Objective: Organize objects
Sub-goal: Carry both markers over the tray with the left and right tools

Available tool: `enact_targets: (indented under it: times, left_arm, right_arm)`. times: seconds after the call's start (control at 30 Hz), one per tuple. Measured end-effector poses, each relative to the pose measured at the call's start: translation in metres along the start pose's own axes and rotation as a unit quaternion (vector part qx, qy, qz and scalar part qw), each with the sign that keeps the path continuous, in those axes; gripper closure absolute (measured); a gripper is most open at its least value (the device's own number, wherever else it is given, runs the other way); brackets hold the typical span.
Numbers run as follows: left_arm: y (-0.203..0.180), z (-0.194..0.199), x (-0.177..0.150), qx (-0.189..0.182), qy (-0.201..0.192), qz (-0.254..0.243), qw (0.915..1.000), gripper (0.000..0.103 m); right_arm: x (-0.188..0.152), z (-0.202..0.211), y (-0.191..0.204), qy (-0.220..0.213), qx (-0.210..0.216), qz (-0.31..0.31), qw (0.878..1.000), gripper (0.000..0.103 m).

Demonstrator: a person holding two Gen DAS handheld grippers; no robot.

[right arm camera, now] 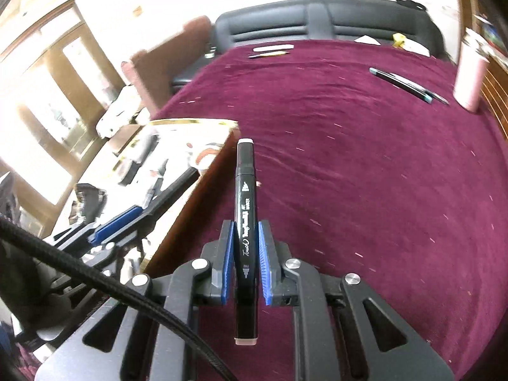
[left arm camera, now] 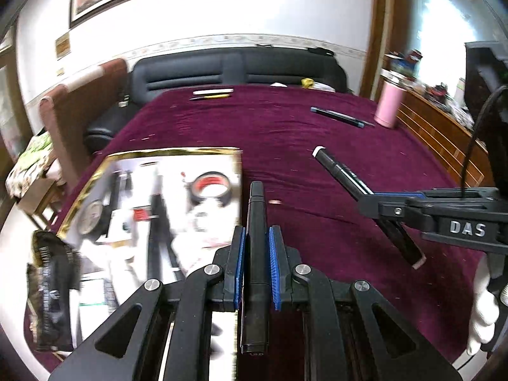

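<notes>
My left gripper [left arm camera: 256, 263] is nearly closed, its blue pads [left arm camera: 275, 266] clamped on a black pen [left arm camera: 256, 254]. The pen runs straight along the fingers: its long axis points forward and away from the camera, the far tip reaching past the pads beside the right edge of the open box [left arm camera: 235, 171], the near end hanging back between the gripper's arms. It is off the cloth, held above it.

My right gripper [right arm camera: 244, 263] is likewise almost shut, gripping a black marker [right arm camera: 245, 222] by its middle. White lettering runs along the barrel. Its long axis also lies in line with the fingers, the pale-capped far end pointing forward over the cloth, the other pale end sticking back toward the camera. In the left wrist view the same marker [left arm camera: 365, 203] shows from the side: tilted, far end up and to the left, near end down and to the right, pinched in the right gripper [left arm camera: 377, 206] that enters from the right edge.

The counter is covered by a dark red cloth [right arm camera: 381, 190]. The gold-rimmed box sits at the left with a roll of tape [left arm camera: 211, 187] and other blurred items inside. A dark pen [left arm camera: 341, 117] lies well away on the far right of the cloth, near a pink tumbler [left arm camera: 389, 104]. Two more slim items, one white [left arm camera: 212, 91] and one yellow [left arm camera: 211, 96], lie side by side at the far edge, in front of a black sofa [left arm camera: 238, 70].

A white-gloved hand [left arm camera: 482, 317] shows at the lower right of the left view.
</notes>
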State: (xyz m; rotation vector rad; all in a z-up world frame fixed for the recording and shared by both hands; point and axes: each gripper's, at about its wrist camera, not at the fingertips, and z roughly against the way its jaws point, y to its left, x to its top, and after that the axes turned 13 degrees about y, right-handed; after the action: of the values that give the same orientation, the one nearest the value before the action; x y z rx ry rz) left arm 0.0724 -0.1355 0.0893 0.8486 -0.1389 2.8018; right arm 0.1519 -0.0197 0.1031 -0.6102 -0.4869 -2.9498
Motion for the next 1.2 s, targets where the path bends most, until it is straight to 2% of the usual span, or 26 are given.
enact_targets:
  times: [0.27, 0.47, 0.83, 1.2]
  left_arm:
    - [0.057, -0.002, -0.006, 0.034, -0.001, 0.044, 0.9984, 0.091]
    - [0.080, -0.005, -0.007, 0.048, -0.001, 0.057, 0.9973, 0.091]
    - [0.116, -0.025, 0.013, 0.061, 0.024, 0.066, 0.9957, 0.091]
    - [0.127, -0.051, 0.023, 0.061, 0.061, 0.064, 0.9942, 0.091]
  right_arm:
    - [0.024, -0.023, 0.055, 0.016, 0.018, 0.047, 0.999, 0.090]
    - [0.039, -0.040, 0.083, 0.028, 0.019, 0.067, 0.997, 0.090]
    - [0.080, -0.075, 0.082, 0.051, 0.012, 0.027, 0.998, 0.090]
    - [0.106, -0.116, 0.082, 0.092, 0.017, 0.003, 0.996, 0.090]
